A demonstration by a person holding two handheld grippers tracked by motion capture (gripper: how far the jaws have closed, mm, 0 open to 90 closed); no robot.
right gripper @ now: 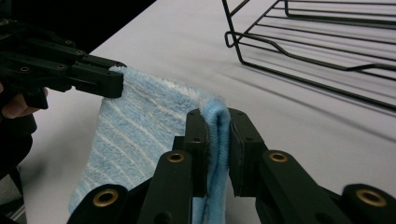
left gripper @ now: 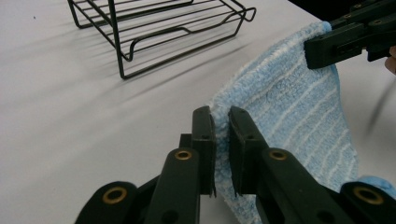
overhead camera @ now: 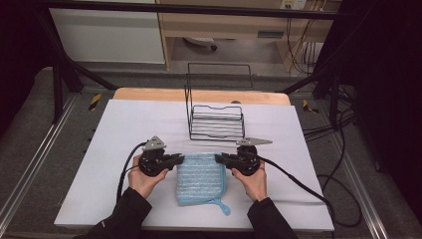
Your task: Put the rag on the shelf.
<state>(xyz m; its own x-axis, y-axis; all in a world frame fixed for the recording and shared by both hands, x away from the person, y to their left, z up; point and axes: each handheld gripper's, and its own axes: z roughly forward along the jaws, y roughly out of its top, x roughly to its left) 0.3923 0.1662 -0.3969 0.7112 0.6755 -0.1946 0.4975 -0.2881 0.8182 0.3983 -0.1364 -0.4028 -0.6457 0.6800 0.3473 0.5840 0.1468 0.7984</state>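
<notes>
A light blue striped towel (overhead camera: pixel 201 178) is held up by its two far corners above the white table, its lower part trailing toward the person. My left gripper (overhead camera: pixel 180 159) is shut on the towel's left corner; in the left gripper view its jaws (left gripper: pixel 221 122) pinch the towel (left gripper: pixel 289 116) edge. My right gripper (overhead camera: pixel 219 158) is shut on the right corner; in the right gripper view the folded towel (right gripper: pixel 140 126) edge sits squeezed between its jaws (right gripper: pixel 217 122). Each gripper view also shows the other gripper clamped on the far corner.
A black wire rack (overhead camera: pixel 216 122) stands on the table just beyond the towel, with a tall wire back. It appears in the left gripper view (left gripper: pixel 154 28) and right gripper view (right gripper: pixel 317 42). The white table cover (overhead camera: pixel 124 129) spreads to both sides. Cables trail off right.
</notes>
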